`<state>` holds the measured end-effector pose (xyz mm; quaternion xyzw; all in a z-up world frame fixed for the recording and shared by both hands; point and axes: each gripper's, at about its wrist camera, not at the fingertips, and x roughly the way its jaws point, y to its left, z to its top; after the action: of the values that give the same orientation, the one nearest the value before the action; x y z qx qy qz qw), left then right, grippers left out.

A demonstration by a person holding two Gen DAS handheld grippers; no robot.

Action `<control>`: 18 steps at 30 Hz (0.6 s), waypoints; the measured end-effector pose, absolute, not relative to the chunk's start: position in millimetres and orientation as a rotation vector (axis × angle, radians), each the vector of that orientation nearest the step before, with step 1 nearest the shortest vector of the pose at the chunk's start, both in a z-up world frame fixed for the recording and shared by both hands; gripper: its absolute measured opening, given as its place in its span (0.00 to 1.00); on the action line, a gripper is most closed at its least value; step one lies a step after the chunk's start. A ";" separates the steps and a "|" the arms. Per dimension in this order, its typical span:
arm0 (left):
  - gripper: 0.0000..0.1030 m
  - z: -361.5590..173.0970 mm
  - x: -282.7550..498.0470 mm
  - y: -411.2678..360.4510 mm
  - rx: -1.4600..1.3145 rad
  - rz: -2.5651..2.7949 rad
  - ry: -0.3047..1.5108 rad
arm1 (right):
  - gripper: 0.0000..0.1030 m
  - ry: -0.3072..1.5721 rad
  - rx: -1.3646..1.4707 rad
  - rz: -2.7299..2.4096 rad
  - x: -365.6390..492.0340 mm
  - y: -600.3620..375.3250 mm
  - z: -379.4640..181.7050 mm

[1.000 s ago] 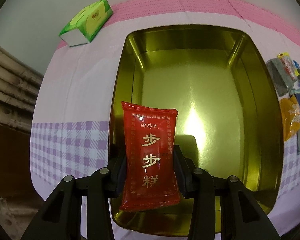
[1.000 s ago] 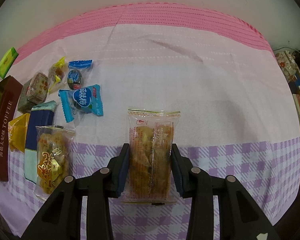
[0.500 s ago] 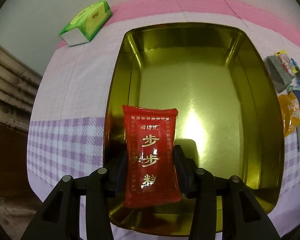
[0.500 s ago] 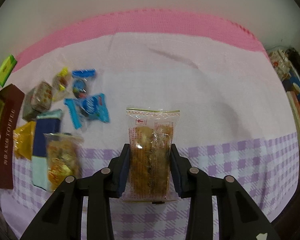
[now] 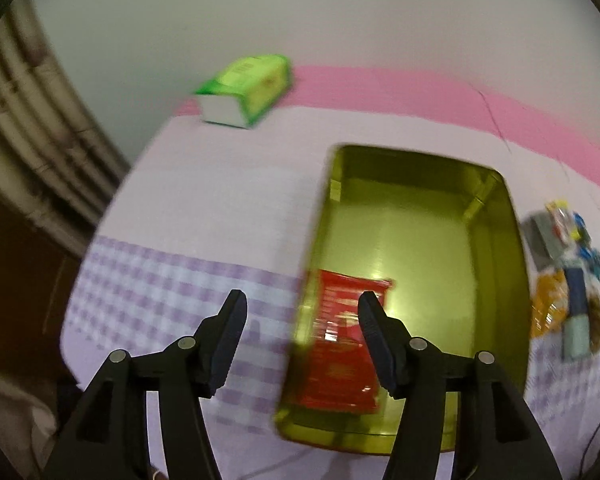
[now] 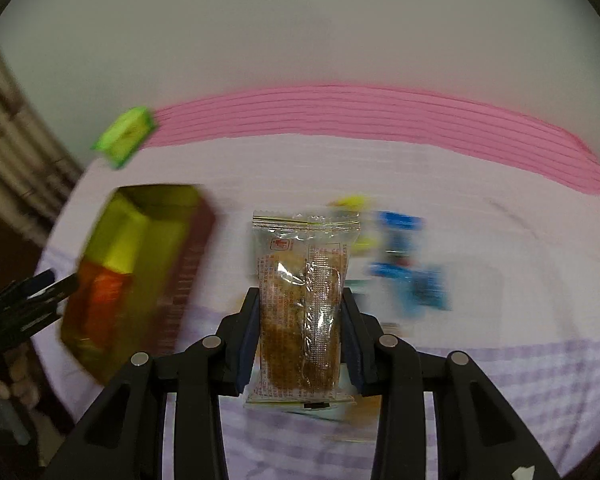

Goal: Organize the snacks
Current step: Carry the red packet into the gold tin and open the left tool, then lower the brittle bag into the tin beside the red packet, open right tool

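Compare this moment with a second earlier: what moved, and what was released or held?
The left gripper, its fingers opening, let go of the red packet, which now lies in the gold tin, and pulled back. The right gripper swung toward the tin, still clamping the clear-wrapped snack. Green box unchanged.

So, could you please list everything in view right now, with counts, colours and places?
Tin: one, gold inside, brown outside, on the tablecloth.
Red packet: one, lying in the tin's near corner.
Clear packet: one, brown snack inside, between the right gripper's pads.
Loose snacks: several, blue, yellow, orange, grey, right of the tin; too blurred to count.
Green pack: one, at the cloth's far left corner.
Tablecloth: one, white, pink band, purple check.
Left gripper: black, jaws opening, nothing between them.
Right gripper: black, shut on the clear packet.
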<state>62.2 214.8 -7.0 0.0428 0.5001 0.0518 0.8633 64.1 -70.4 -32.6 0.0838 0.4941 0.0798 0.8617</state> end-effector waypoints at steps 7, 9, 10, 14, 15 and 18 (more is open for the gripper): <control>0.61 -7.9 46.0 256.2 0.043 0.245 1.031 | 0.34 1.067 0.170 0.327 77.5 16.8 -36.0; 0.61 -12.8 41.1 265.7 0.022 0.254 1.046 | 0.34 1.071 0.165 0.356 81.9 39.7 -38.2; 0.61 -15.4 39.5 269.4 0.014 0.260 1.054 | 0.34 1.076 0.161 0.367 83.7 48.6 -40.5; 0.61 -23.4 37.6 277.8 -0.013 0.273 1.077 | 0.34 1.095 0.143 0.380 86.2 70.3 -52.1; 0.61 -24.5 38.2 279.1 -0.021 0.276 1.079 | 0.34 1.103 0.141 0.378 85.8 72.9 -55.3; 0.62 -26.6 38.8 283.3 -0.040 0.291 1.084 | 0.34 1.127 0.127 0.374 86.5 79.1 -63.2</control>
<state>38.8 283.3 -26.6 -0.0190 0.5141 0.1379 0.8464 86.5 79.1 -63.2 0.0600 0.5306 0.1763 0.8269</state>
